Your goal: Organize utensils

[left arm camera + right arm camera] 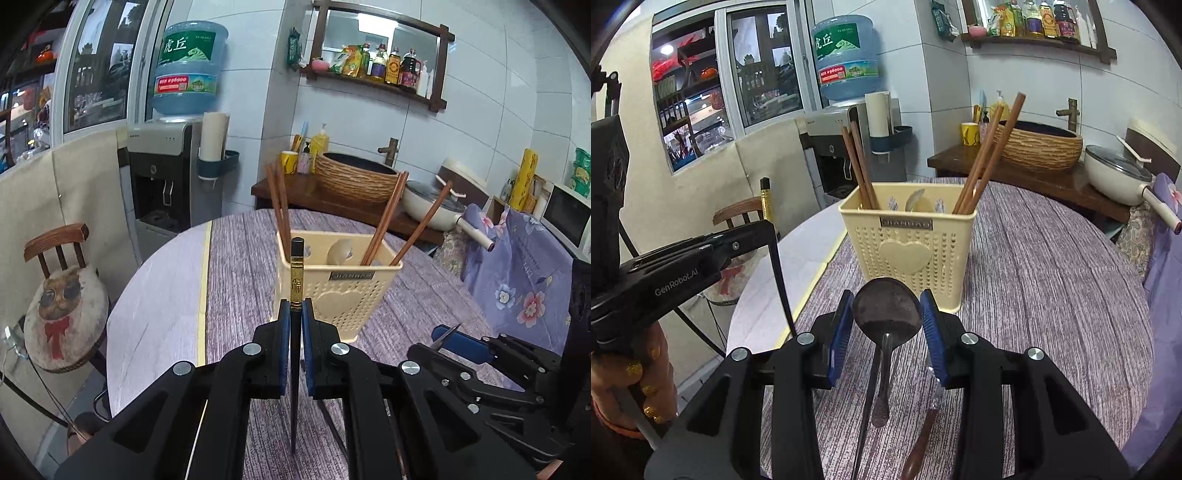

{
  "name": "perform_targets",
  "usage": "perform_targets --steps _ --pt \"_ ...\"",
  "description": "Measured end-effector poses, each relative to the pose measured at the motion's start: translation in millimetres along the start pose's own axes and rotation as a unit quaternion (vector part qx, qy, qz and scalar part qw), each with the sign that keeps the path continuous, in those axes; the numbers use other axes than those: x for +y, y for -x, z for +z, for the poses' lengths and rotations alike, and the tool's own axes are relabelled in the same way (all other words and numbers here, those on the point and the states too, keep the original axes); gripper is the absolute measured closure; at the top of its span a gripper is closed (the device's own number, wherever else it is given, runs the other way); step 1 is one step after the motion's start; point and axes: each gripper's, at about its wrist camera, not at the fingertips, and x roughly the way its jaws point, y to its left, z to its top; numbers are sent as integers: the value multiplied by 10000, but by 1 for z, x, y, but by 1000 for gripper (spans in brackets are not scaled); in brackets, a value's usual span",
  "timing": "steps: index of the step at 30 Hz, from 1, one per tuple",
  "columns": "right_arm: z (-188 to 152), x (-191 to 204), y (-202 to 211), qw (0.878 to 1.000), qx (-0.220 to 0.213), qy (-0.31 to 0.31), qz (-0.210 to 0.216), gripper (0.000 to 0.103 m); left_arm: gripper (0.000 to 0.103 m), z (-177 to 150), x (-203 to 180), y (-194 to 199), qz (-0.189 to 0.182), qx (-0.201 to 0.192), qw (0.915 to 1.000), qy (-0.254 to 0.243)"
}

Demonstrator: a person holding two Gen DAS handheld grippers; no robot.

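Note:
A cream plastic utensil holder (341, 286) (908, 240) stands on the purple-clothed table and holds several brown chopsticks (279, 199) (988, 151) and a spoon. My left gripper (295, 314) is shut on a black chopstick with a gold band (296, 273), held upright in front of the holder; it also shows at the left of the right wrist view (766, 201). My right gripper (886, 317) is open around a dark metal spoon (886, 314) lying on the table. Another black chopstick (868, 406) and a brown-handled utensil (923, 435) lie beside it.
A wooden chair (62, 295) with a cushion stands left of the table. A side counter (332, 199) behind the table carries a woven basin and a white pan (1115, 177). A water dispenser (162, 177) stands by the wall.

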Motion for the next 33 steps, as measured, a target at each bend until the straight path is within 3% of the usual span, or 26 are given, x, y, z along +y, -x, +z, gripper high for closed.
perform_targets --steps 12,14,20,25,31,33 --pt "112 -5 28 9947 -1025 -45 -114 65 96 104 -14 38 -232 -802 9965 -24" --pt "131 -6 29 9922 -1220 -17 -264 65 102 123 -14 42 -173 -1002 9948 20" --pt "159 -10 -1 9904 -1274 34 -542 65 102 155 -21 33 -12 -1246 9922 -3" --pt "143 -14 -33 9934 -991 23 -582 65 102 136 -2 8 100 -1019 9946 140" --pt "129 -22 -39 9932 -1054 -96 -480 65 100 89 52 -41 521 -89 9983 254" --pt "129 -21 -34 9920 -1161 -61 -498 65 93 73 72 -58 718 233 9966 336"
